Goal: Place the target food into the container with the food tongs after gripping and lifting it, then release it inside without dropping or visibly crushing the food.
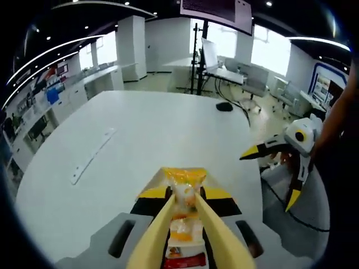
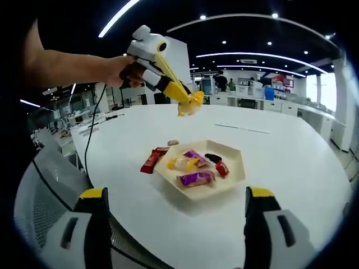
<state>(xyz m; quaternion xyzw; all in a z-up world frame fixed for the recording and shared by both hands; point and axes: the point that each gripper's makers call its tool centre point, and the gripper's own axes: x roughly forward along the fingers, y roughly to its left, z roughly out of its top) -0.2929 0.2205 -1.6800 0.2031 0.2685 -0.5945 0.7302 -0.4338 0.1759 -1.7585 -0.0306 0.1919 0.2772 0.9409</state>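
Note:
My left gripper [image 1: 185, 196] is shut on a pair of pale yellow food tongs [image 1: 159, 230], and the tongs pinch a yellow-orange wrapped snack [image 1: 184, 180] at their tips. The right gripper view shows a hand holding that gripper [image 2: 162, 75] high above the table, the snack [image 2: 189, 104] hanging beyond the far left side of a cream hexagonal tray [image 2: 233, 178]. Several wrapped snacks lie in the tray, among them a purple one [image 2: 196, 178]. A red packet [image 2: 152, 160] lies on the table beside it. My right gripper [image 2: 177, 193] is open and holds nothing; it also appears in the left gripper view [image 1: 271, 176].
The white round table [image 2: 291, 157] has bare room around the tray. A mesh chair back [image 2: 42, 196] and a black cable [image 2: 90, 145] are at its left edge. A flat white strip [image 1: 92, 154] and a small black object [image 1: 224, 106] lie further off on the table.

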